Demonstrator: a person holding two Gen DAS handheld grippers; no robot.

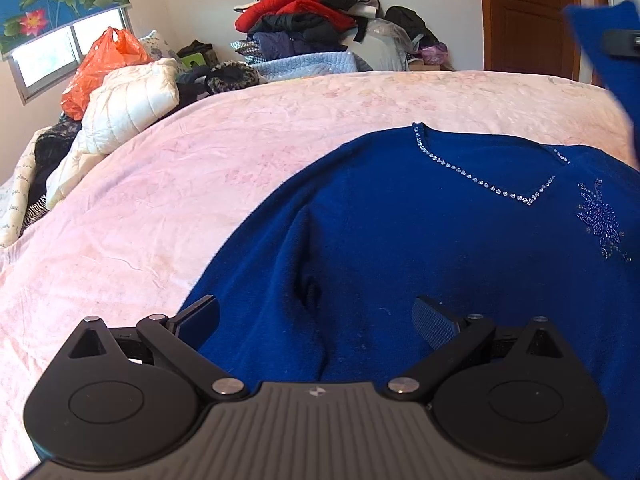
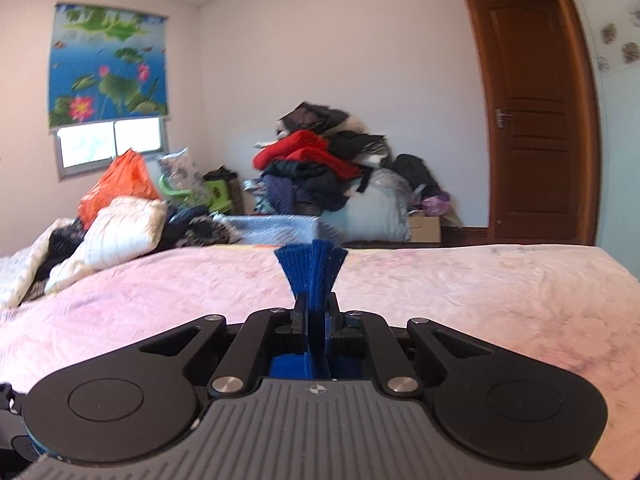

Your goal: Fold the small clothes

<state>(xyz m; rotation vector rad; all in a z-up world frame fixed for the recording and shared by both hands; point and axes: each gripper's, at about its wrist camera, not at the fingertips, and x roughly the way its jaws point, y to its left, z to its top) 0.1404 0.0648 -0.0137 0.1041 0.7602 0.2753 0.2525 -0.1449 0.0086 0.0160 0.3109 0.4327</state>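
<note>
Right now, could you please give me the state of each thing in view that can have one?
blue sweater: spread face-up on the bed, one part lifted.
left gripper: open, over the sweater.
right gripper: shut on a ribbed blue edge, presumably the sweater's.
door: closed.
window blind: pulled most of the way down.
orange bag: crumpled, among the clutter.

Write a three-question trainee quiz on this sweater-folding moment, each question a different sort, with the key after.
1. True or false: the right claw is shut on a ribbed edge of the blue sweater.
2. Multiple choice: the left claw is (A) shut on the sweater, (B) open above the sweater, (C) holding the orange bag.
3. Fill in: the sweater lies on a ____ bedspread.

Key: 1 true; 2 B; 3 pink.
</note>
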